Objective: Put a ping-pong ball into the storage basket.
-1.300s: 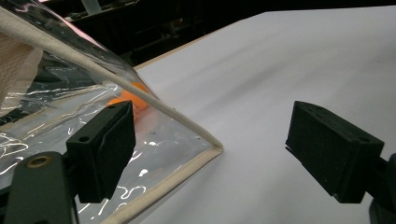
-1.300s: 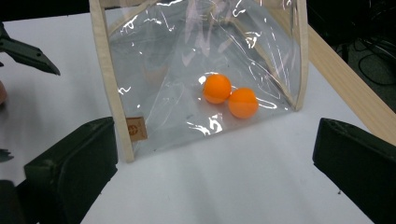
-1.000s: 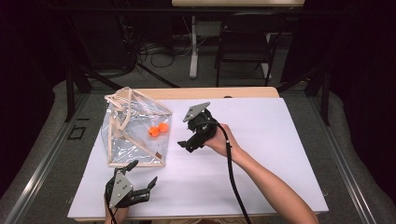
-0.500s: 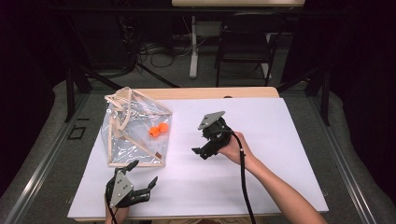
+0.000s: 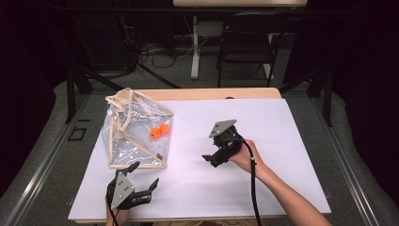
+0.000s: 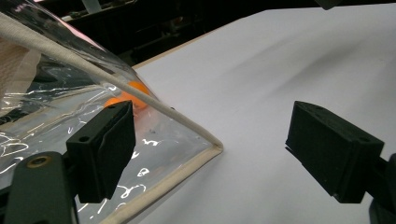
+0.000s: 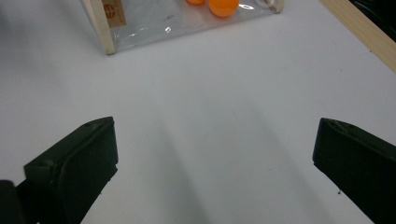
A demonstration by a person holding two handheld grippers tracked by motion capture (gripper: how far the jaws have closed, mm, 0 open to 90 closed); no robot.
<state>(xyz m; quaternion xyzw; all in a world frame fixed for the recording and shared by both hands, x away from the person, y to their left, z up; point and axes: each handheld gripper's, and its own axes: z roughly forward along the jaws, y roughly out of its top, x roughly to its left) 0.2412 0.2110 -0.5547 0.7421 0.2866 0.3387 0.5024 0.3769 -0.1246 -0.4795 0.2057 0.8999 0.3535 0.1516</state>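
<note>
A clear plastic bag (image 5: 134, 129) with cream fabric trim is sitting puffed up on the white table, just ahead of the left gripper (image 5: 141, 181) and well apart from the right gripper (image 5: 211, 160). Two orange balls (image 5: 160, 130) are lying together inside it, on the side facing the right gripper.

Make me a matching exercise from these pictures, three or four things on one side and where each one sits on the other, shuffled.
Things:
1. orange balls
2. left claw
3. right claw
4. clear bag

Places:
A. near the table's front edge, just below the bag's corner
B. left part of the white table
C. inside the bag
D. over the middle of the table, open

Pairs: 1-C, 2-A, 3-D, 4-B
</note>
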